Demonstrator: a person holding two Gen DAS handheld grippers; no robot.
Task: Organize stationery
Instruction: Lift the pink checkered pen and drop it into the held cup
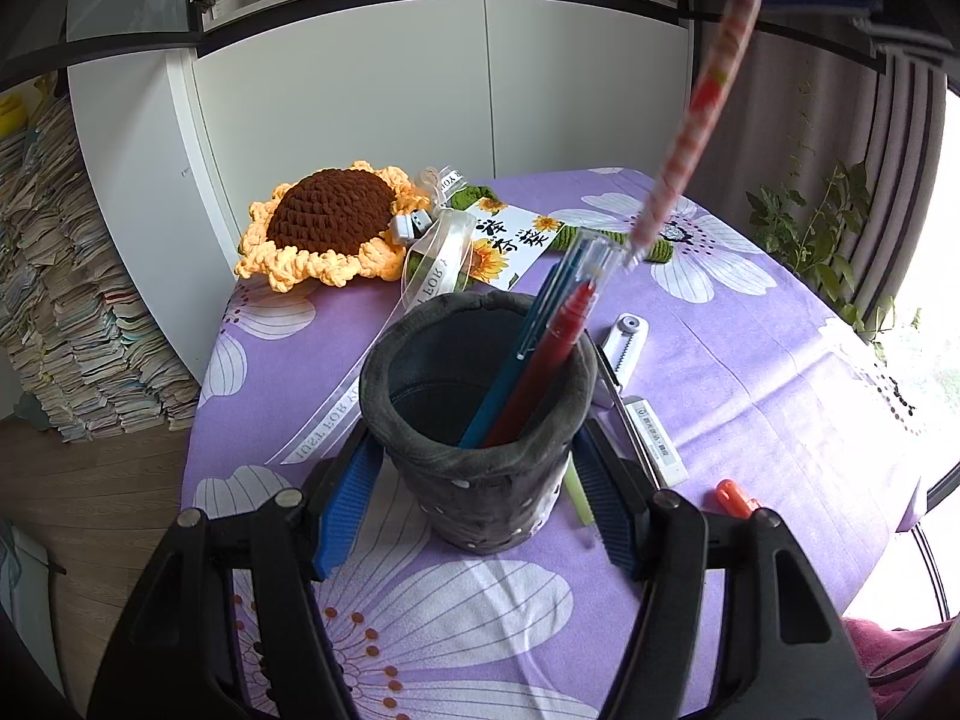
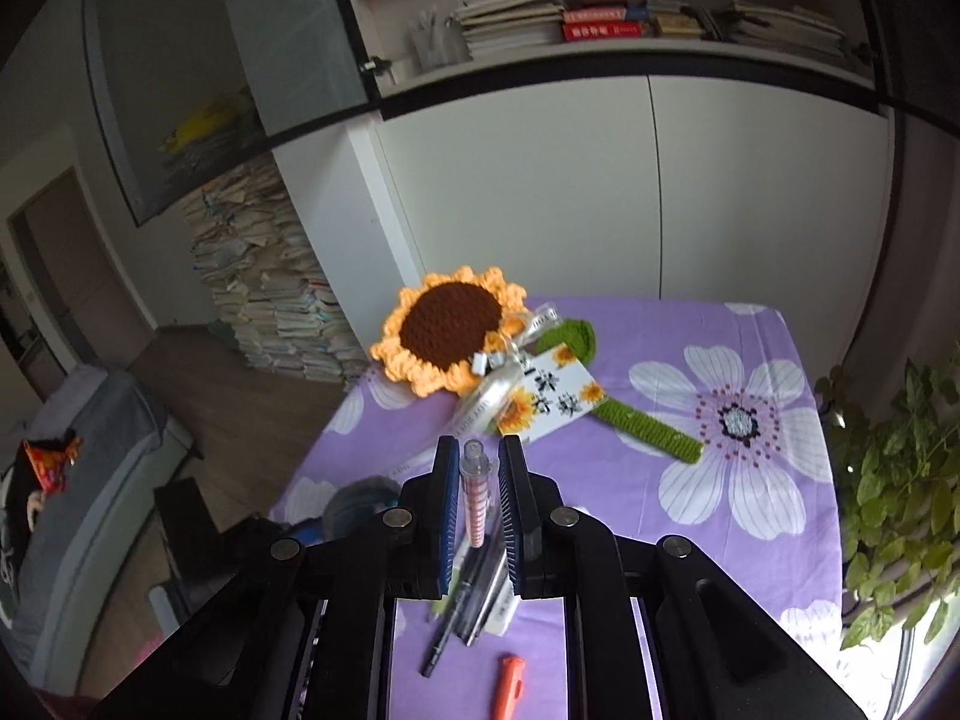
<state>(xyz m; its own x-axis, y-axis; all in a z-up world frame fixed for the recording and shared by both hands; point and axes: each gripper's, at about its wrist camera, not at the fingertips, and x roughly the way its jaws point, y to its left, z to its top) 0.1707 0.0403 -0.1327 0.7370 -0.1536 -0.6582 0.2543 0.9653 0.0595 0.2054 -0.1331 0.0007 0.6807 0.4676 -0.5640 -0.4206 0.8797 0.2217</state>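
Purple floral bench [image 1: 750, 372] by white cupboard. Left claw [image 1: 480, 498] clamped soft grey cup [image 1: 474, 420], pens inside. Right claw [image 2: 477, 501] pinched pink pen [image 2: 476, 498] near its top, tip hanging above cup. Pen light, stiff, slick; mid-barrel grip looked safer. Eraser [image 1: 654, 441] lay right of cup.

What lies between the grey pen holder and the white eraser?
A white utility knife lies between the pen holder and the eraser, seen in the left wrist view.

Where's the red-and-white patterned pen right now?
The patterned pen is off the table, clamped in the right gripper; in the left wrist view it hangs at upper right, above the grey pen holder.
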